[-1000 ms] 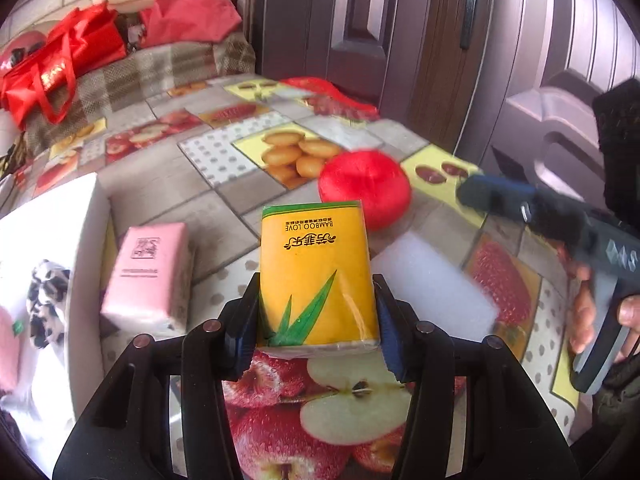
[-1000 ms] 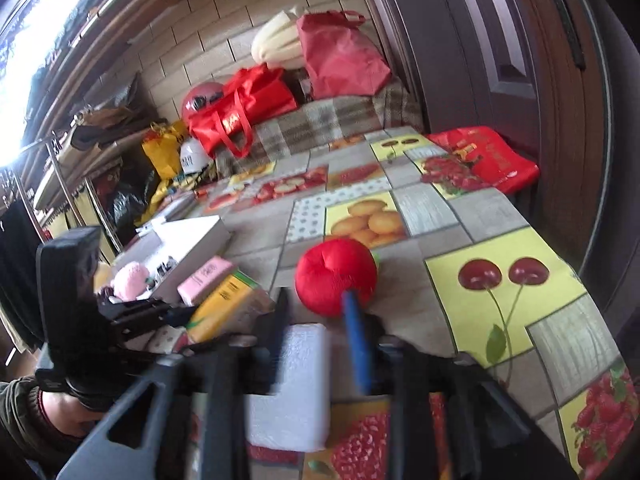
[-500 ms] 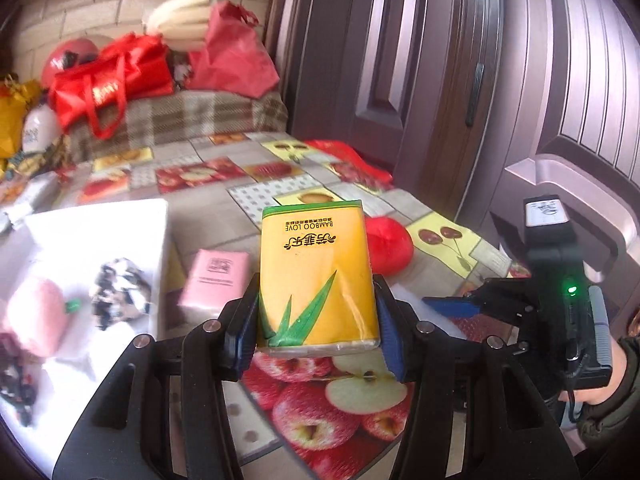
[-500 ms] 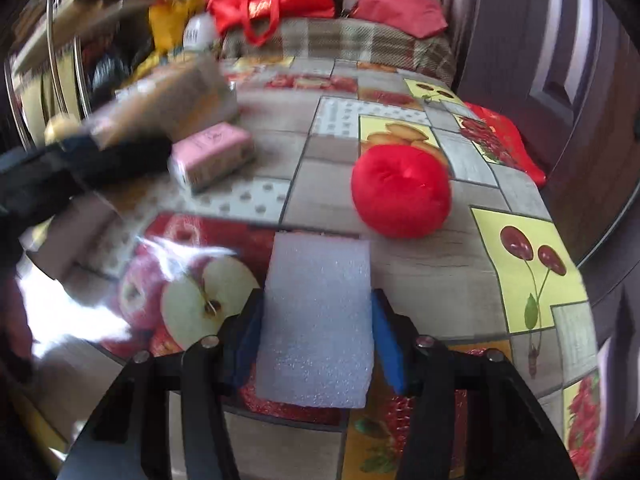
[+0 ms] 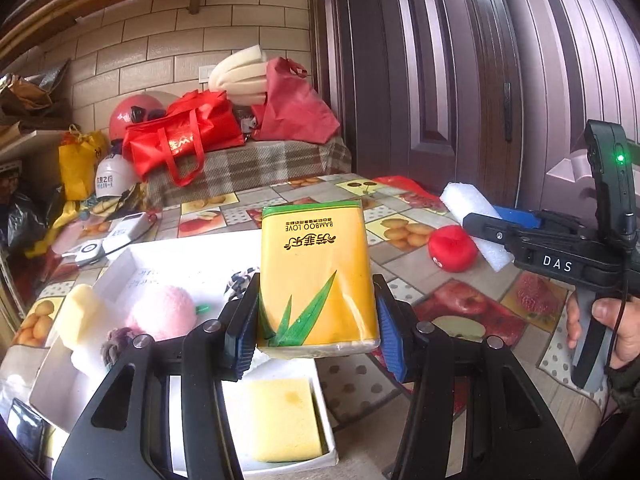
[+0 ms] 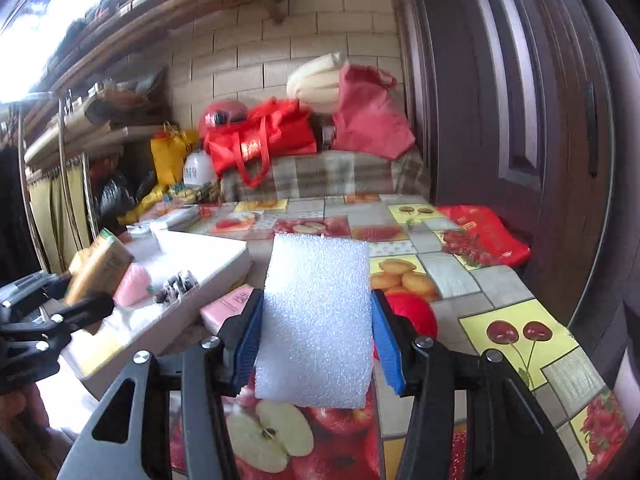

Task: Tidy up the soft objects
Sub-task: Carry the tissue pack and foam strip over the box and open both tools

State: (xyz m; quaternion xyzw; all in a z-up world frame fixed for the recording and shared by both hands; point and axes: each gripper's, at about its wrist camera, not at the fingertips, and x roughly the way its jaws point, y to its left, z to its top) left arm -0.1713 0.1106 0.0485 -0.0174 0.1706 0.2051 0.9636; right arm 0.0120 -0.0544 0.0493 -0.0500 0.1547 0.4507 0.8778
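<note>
Fruit-print bench [image 6: 516, 344] carrying a white tray [image 5: 192, 252]. Left gripper [image 5: 316, 320] fingers are clamping a yellow tissue pack [image 5: 316, 272]. Right gripper [image 6: 316, 340] fingers, just closed, are pinching a white foam block [image 6: 316, 320].

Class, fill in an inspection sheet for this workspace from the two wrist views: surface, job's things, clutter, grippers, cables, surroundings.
Surface: table under a fruit-print cloth.
Job's things: white box holding a pink plush, a yellow sponge and other soft pieces; red plush and pink pack on the cloth.
Clutter: red packet at the table's far edge; small devices beyond the box.
Grippers: left gripper shut on the yellow tissue pack; right gripper shut on the white foam, both off the table.
Cables: a thin lead hangs by the hand.
Surroundings: brick wall, dark door, red bags on a checked bench.
</note>
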